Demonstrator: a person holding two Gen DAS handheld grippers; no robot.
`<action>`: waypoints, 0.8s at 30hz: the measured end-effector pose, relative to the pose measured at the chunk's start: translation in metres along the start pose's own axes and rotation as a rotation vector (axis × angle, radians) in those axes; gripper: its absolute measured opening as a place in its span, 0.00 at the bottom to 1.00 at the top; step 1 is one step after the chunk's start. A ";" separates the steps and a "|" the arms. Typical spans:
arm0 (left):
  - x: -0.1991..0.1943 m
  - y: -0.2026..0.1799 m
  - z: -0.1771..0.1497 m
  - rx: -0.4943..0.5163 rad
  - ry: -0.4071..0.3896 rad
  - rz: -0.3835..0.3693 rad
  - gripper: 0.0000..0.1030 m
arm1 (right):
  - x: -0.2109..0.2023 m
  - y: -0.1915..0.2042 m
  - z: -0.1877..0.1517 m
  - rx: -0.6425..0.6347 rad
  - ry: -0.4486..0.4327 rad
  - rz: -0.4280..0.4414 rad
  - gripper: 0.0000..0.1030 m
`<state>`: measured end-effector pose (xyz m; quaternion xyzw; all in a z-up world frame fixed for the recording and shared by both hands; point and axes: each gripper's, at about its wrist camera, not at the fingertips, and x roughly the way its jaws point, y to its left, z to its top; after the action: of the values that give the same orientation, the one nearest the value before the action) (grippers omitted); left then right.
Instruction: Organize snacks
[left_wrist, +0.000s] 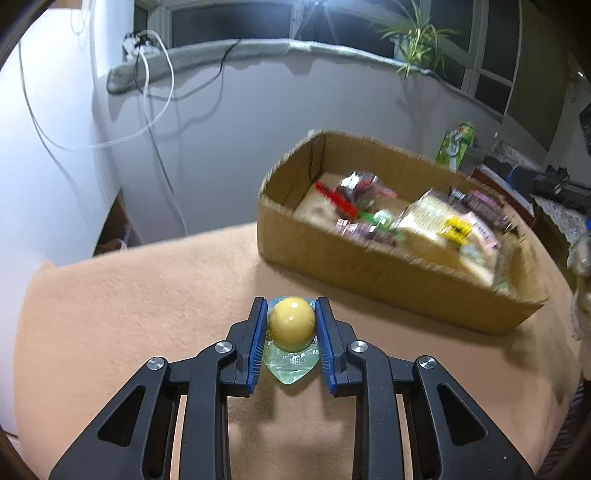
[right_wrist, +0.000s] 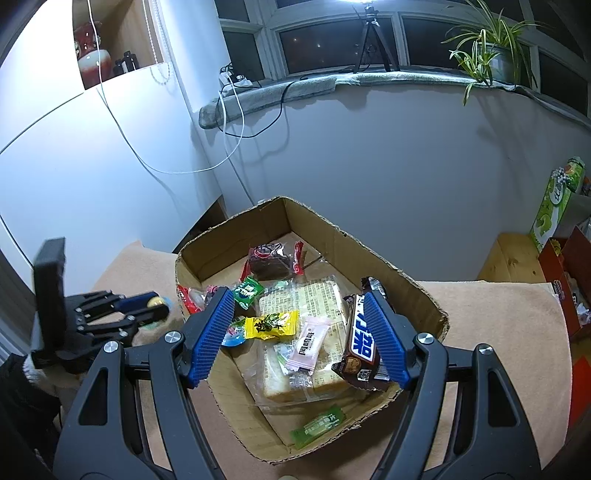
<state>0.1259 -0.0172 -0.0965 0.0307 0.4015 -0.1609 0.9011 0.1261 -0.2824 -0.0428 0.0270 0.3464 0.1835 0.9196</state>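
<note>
My left gripper (left_wrist: 291, 308) is shut on a clear-wrapped yellow ball snack (left_wrist: 291, 325), held just above the tan tablecloth (left_wrist: 129, 302), left of the cardboard box (left_wrist: 369, 269). In the right wrist view that gripper (right_wrist: 157, 308) and the snack (right_wrist: 157, 302) sit left of the box (right_wrist: 406, 280). My right gripper (right_wrist: 299, 299) is open above the box; a brown chocolate bar (right_wrist: 360, 343) rests against its right finger (right_wrist: 384, 332). Bread in a bag (right_wrist: 314, 332), a yellow candy (right_wrist: 273, 325), a pink packet (right_wrist: 310, 343) and a green packet (right_wrist: 317, 424) lie inside.
A white wall with hanging cables (right_wrist: 236, 122) stands behind the table. A windowsill carries a potted plant (right_wrist: 491, 55) and a tripod (right_wrist: 371, 40). A green carton (right_wrist: 557, 203) and a wooden crate (right_wrist: 517, 258) stand at the right.
</note>
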 end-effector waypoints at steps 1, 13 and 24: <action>-0.005 -0.002 0.003 0.003 -0.013 -0.003 0.24 | -0.001 0.000 0.000 -0.001 -0.001 0.000 0.73; -0.026 -0.037 0.046 0.040 -0.098 -0.056 0.24 | -0.007 0.001 0.001 -0.010 -0.017 -0.014 0.73; -0.014 -0.075 0.062 0.066 -0.111 -0.097 0.26 | -0.014 -0.010 0.000 0.001 -0.028 -0.041 0.73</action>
<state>0.1377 -0.0961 -0.0390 0.0320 0.3462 -0.2190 0.9117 0.1196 -0.2968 -0.0354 0.0231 0.3341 0.1642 0.9278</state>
